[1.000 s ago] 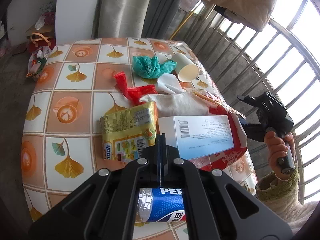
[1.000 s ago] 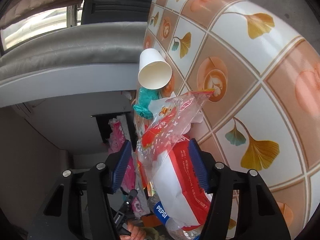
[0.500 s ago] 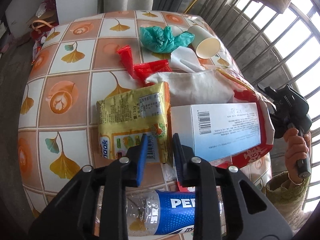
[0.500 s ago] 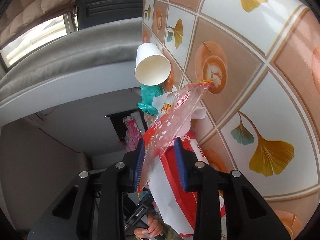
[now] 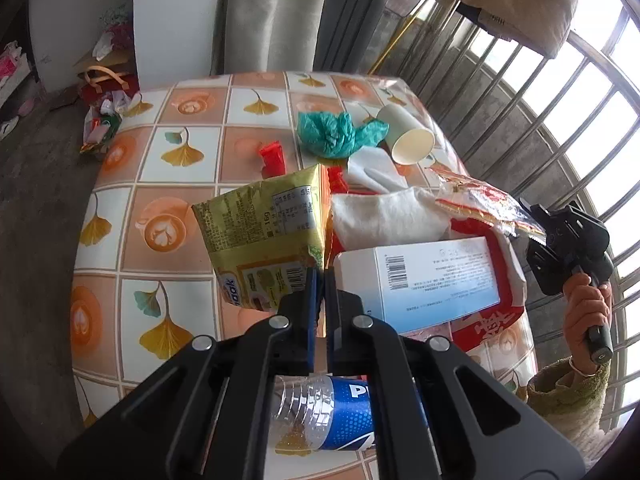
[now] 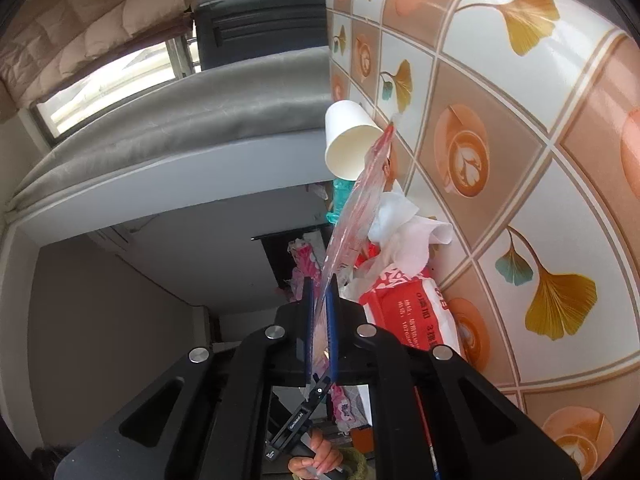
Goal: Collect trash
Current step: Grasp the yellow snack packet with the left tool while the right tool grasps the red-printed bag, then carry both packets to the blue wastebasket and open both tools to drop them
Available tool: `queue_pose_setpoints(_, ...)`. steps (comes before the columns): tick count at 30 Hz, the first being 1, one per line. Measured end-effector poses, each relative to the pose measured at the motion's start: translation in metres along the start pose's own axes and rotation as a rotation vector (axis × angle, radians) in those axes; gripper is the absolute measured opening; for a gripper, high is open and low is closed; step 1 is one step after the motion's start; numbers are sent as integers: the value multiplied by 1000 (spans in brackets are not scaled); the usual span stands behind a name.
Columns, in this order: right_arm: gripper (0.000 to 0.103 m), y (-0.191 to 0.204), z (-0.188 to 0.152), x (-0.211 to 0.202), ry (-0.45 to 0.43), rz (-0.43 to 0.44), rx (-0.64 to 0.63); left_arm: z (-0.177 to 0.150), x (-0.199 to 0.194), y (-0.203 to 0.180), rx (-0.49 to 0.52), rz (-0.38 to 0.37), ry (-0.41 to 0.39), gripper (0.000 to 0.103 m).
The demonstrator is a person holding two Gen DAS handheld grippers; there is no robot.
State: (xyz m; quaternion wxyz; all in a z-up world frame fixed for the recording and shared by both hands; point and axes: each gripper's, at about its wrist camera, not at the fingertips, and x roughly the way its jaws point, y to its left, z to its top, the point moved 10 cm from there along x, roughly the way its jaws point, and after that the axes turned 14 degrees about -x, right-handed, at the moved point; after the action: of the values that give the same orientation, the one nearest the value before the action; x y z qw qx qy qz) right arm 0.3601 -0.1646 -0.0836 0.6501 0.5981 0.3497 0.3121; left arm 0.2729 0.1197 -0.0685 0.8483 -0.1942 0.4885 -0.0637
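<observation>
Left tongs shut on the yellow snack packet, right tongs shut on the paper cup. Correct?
Not quite. The left tongs are shut on the yellow snack packet, as said. The right tongs are shut on the clear red-printed wrapper, not the paper cup, which lies free on the table. The right wrist view shows it.

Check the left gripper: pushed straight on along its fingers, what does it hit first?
Likely the white box, just ahead-right of the left gripper, which is shut on the yellow snack packet. Depth is unclear; it may meet the table beneath instead.
</observation>
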Motion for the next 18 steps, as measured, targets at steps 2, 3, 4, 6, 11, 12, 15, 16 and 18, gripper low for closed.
queue_pose_setpoints(2, 6, 11, 1, -7, -16, 19, -21, 5, -15, -4, 3, -12, -39, 2)
queue_pose_setpoints(3, 6, 17, 1, -12, -24, 27, -35, 8, -22, -6, 7, -21, -58, 2)
queue_pose_setpoints(4, 6, 22, 1, -16, -31, 35, -48, 10, -31, -10, 12, -31, -78, 2)
queue_pose_setpoints(6, 5, 35, -2, -26, -44, 56, -75, 13, -46, -20, 26, -53, -111, 2)
queue_pose_setpoints(11, 5, 71, -16, -60, -82, 93, -155, 14, -80, -61, 91, -138, -168, 1)
queue_pose_setpoints(12, 5, 77, -20, -71, -92, 96, -173, 12, -85, -71, 106, -157, -172, 2)
queue_pose_setpoints(15, 5, 90, -34, -105, -136, 92, -225, 4, -93, -108, 158, -224, -166, 2)
queue_pose_setpoints(16, 5, 92, -38, -117, -152, 85, -239, 0, -94, -123, 176, -249, -156, 2)
queue_pose_setpoints(18, 5, 94, -48, -147, -190, 59, -268, -10, -94, -152, 212, -300, -128, 1)
